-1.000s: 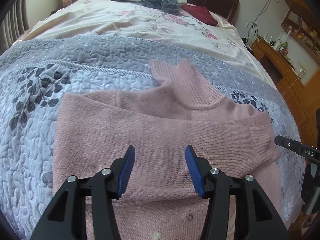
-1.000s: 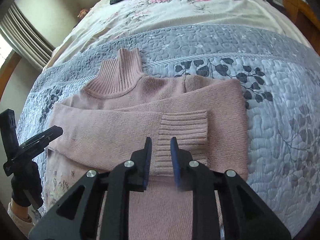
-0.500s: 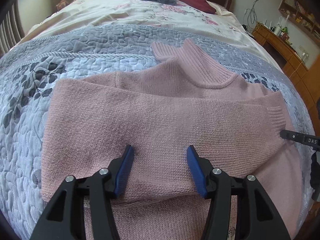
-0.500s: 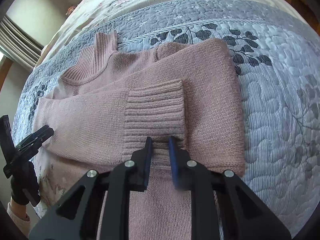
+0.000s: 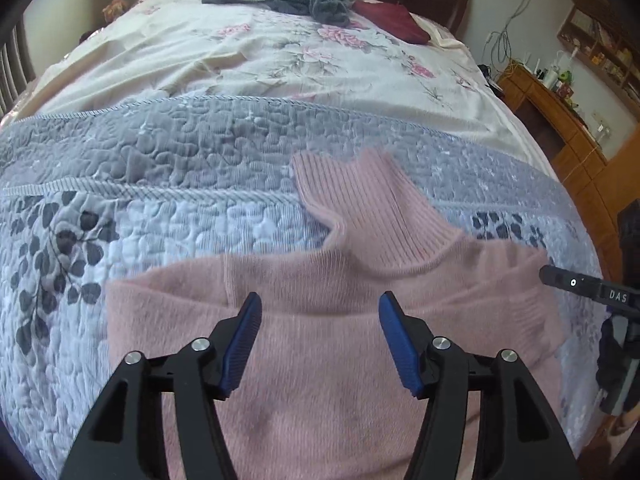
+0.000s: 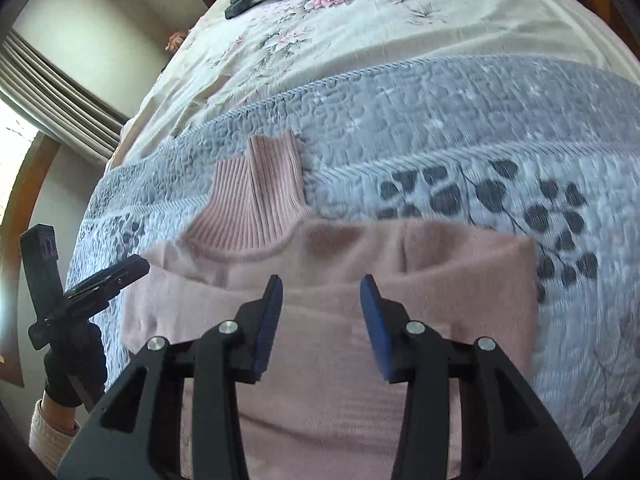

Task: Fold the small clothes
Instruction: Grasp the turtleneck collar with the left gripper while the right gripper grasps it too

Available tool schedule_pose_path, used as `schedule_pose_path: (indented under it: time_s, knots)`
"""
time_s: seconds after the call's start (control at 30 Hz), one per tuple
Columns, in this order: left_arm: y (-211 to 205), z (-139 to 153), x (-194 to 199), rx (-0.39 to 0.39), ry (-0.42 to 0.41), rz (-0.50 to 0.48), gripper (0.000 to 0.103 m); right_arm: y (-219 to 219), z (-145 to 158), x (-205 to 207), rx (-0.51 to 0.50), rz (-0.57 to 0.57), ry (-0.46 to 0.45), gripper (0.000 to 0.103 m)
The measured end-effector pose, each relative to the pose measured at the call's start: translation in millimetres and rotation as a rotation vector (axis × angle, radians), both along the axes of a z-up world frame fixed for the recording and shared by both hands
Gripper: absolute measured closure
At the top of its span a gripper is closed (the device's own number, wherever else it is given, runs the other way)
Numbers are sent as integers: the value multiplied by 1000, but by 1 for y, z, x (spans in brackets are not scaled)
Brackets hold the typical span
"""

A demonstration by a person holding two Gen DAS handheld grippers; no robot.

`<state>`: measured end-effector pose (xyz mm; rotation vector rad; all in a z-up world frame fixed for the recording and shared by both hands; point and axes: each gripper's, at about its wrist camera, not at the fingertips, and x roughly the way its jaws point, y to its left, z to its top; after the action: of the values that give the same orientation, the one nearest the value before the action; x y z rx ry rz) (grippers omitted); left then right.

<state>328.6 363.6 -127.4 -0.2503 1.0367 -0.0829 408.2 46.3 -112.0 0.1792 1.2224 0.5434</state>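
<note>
Both tongs have drawn back from the pink turtleneck sweater point(image 5: 320, 360), and the right tongs point(image 6: 320, 308), narrow over the cuff before, now gape wide like the left tongs point(image 5: 318, 328). Sleeves lie folded across the body ahead of them on the bed point(image 5: 160, 220). Probable next step: grip the hem nearest the tongs and fold toward the collar point(image 6: 260, 192).

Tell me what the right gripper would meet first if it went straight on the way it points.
Probably the pink sweater near its ribbed collar; the open right gripper points there, though its height above the fabric is unclear.
</note>
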Motion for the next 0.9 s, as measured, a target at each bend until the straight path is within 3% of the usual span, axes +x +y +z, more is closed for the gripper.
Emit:
schedule_pose_path:
  time_s: [0.23,0.37,0.5,0.53,0.6,0.63,0.67,0.7,0.9]
  knots:
    - [11,-33,69,-141,125,66,41,60,-29,72,0,31,74,61]
    - [13,-52,87,-224,131,71,41,84,-50,92,-2,39,92,61]
    - [9,-66,100,-242,125,55,44,98,-71,104,-17,44,118,59]
    - [7,-68,101,-237,114,55,48,101,-75,105,-23,44,118,59]
    - [7,-71,104,-239,107,56,67,103,-80,108,-19,46,101,63]
    - [6,-73,104,-237,105,61,72,103,-80,108,-14,52,94,69]
    - [6,-73,104,-229,101,62,83,104,-82,109,-9,61,98,92]
    - [6,-72,104,-222,95,58,90,102,-82,109,4,59,105,92]
    - [9,-33,81,-276,-62,-3,94,78,-43,90,153,86,3,93]
